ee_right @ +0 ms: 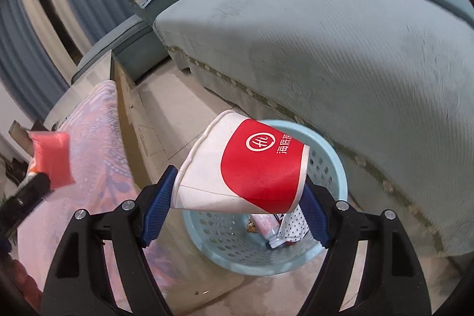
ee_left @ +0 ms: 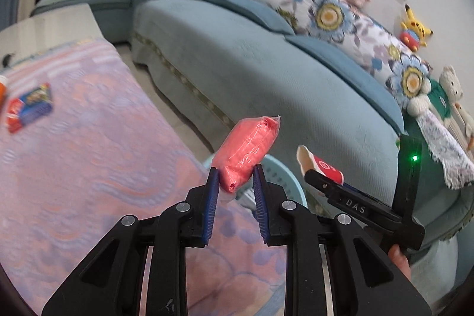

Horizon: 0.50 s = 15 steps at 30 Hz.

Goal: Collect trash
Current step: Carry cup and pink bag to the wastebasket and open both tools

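- Evidently both hands were in the carrying step of the trash collection — each pair of tongs loaded and near the bin.
- The left gripper stood closed to a narrow gap on one pink packet, which stuck up and forward from between its blue pads.
- The right gripper stood wide, its pads pressed on the two ends of one crumpled red-and-white paper cup, held sideways across the tips.
- One light blue basket sat on the floor directly beneath and just ahead of the right tongs, beside the sofa; from the left tongs only its rim showed, just behind the packet.
- Inside it lay a tube and a few scraps — too jumbled to count surely.
- Judged next: the cup hung about over the opening, so the right tongs needed only to spread; the left had to come further over the rim first.
- Still left of the left tongs, on the patterned cloth: one red-and-blue packet, blurred, and part of an orange item at the frame's edge.
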Tool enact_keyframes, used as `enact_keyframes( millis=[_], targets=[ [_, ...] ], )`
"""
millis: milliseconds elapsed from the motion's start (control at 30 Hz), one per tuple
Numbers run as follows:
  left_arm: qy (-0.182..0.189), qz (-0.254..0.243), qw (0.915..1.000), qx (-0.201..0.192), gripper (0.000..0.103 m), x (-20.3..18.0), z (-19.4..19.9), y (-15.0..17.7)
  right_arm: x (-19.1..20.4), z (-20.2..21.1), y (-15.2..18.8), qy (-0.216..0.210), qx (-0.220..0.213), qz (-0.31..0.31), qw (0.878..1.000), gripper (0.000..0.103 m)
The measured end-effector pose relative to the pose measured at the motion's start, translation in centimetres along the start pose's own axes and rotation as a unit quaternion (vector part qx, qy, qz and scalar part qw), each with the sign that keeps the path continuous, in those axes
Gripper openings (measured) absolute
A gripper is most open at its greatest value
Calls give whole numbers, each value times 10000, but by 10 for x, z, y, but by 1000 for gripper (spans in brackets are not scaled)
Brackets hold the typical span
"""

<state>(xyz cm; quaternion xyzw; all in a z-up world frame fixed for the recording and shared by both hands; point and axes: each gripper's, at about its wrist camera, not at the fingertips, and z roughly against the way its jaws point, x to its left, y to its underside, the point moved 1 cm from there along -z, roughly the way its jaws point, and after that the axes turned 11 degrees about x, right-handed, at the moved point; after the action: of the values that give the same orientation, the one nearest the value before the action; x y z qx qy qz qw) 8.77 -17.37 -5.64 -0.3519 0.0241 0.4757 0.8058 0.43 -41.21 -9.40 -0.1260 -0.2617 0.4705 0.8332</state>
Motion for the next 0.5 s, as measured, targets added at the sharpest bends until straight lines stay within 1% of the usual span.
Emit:
enact_keyframes(
  millis=[100,233,333,400,467,500],
  targets=[
    [71,-155,9998,119,22,-5,-13,5,-9,-10,7,64,79,-75,9999,74],
    [223,-274,9987,362,22,-11,-32,10,-18,-29,14,107,333,-190,9992,74],
    [224,-355,9981,459,23,-15,-39,12,-21,-36,14,149,426,-239,9987,75],
    [281,-343,9979,473,33,-16,-40,13,-23,-38,14,135,464,-267,9985,75],
    [224,-330,9983,430,39,-16,-40,13,-26,-38,14,132,464,-291,9984,75],
    [219,-312,9984,416,40,-16,-40,13,-26,-37,14,142,460,-298,9984,75]
  ],
)
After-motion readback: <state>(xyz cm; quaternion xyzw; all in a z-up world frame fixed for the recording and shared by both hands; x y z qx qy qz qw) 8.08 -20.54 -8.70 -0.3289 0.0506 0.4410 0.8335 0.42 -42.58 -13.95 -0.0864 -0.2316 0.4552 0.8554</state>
